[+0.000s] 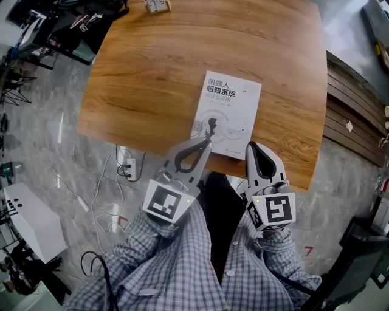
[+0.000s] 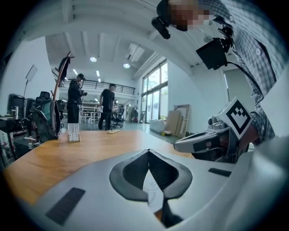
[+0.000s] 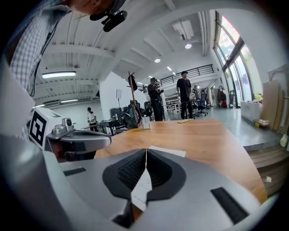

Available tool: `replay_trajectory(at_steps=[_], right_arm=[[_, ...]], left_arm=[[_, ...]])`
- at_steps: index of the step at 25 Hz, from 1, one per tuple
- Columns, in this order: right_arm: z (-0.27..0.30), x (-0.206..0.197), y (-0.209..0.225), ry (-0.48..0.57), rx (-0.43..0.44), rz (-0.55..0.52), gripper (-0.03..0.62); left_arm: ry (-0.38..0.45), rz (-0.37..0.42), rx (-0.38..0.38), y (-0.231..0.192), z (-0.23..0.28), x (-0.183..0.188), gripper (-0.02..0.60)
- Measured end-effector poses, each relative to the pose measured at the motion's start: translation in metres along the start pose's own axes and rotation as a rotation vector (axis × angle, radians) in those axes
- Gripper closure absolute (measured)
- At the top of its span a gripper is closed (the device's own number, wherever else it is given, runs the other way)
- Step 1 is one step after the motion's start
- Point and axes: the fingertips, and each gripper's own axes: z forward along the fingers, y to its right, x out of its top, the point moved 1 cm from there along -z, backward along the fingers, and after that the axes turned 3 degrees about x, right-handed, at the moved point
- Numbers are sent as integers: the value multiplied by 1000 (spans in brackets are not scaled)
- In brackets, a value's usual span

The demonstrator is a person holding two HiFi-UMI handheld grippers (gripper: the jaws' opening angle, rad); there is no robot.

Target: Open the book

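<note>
Lying closed and flat with its white cover up, the book (image 1: 228, 115) sits right of centre in the head view, on the near part of the wooden table (image 1: 152, 79), its lower edge close to the table's front edge. The left gripper (image 1: 211, 130) reaches up from the lower middle of the frame, its tips over the lower left of the cover; whether they touch it cannot be told from above. The right gripper (image 1: 254, 147) lies just beside the book's lower right corner, at the table's edge.

Only the two gripper views show the jaws plainly: in each the dark pads meet in one thin line, clenched on nothing, and a sliver of white cover shows through the hollow behind the tips. Each of these views also shows the other gripper from the side, at the right of the left gripper view and at the left of the right gripper view.

Checked sleeves (image 1: 176, 261) fill the bottom of the head view, behind the marker cubes (image 1: 167, 205). A small card stand (image 1: 157, 5) sits at the table's far edge, top of frame; a power strip (image 1: 129, 167) with white cables lies on the grey floor at lower left, and a white box (image 1: 27, 218) stands at the left edge.

The gripper views alone show the hall beyond the table: people standing (image 2: 74, 101), tall windows (image 2: 153, 92) and ceiling lights.
</note>
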Motion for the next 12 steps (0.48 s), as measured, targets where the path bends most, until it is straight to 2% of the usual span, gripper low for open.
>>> replay_trajectory(at_steps=[3,7,12], right_arm=[[8,-8,8,-31,12,4,572],[14,-21,22,-80,-14,17,572],[35,-47,48,-177,-78,108,571]], left_arm=[[-18,0,18,-4,12,-6,581],[-64,35,-9,-1,30,-21,581],[-110,-5,-23,-7,51,-47,581]])
